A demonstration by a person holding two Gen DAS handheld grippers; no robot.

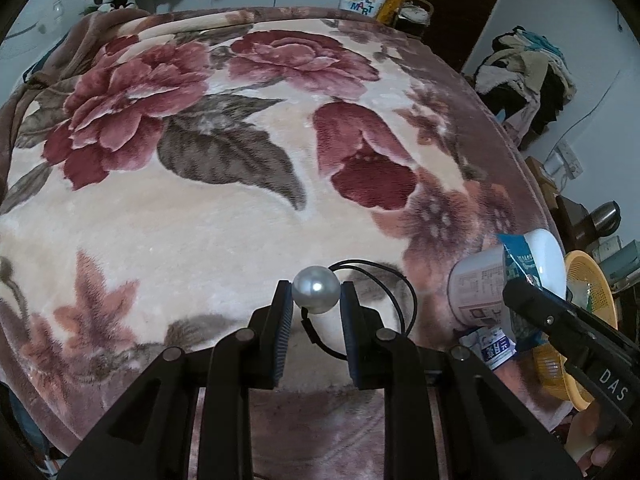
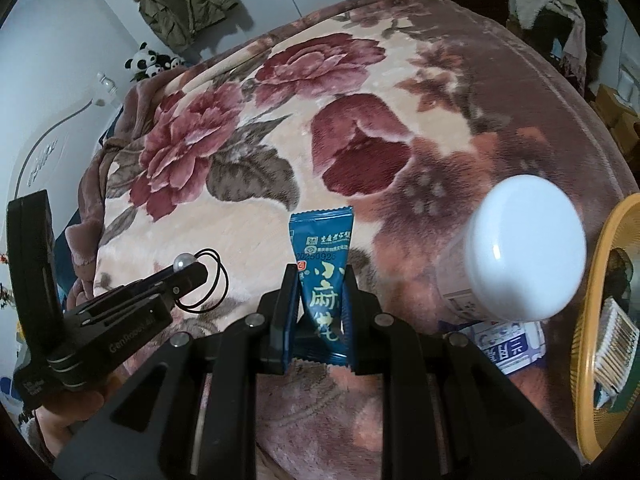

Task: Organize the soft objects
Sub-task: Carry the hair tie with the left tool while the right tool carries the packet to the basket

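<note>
My left gripper [image 1: 316,290] is shut on a large pearl bead [image 1: 316,289] of a hair tie; its black elastic loop [image 1: 400,304] hangs below, above the floral blanket [image 1: 200,220]. The bead also shows in the right wrist view [image 2: 183,261]. My right gripper [image 2: 320,276] is shut on a blue snack packet [image 2: 322,264] that stands upright between the pads. In the left wrist view the right gripper [image 1: 516,284] holds the packet [image 1: 518,260] at the right, in front of a white jar [image 1: 508,276].
The white-lidded jar [image 2: 524,256] lies on its side on the bed at the right. A yellow plastic basket [image 2: 600,320] with a box of cotton swabs [image 2: 616,340] sits by the bed's right edge. A small blue-white sachet [image 2: 508,348] lies under the jar.
</note>
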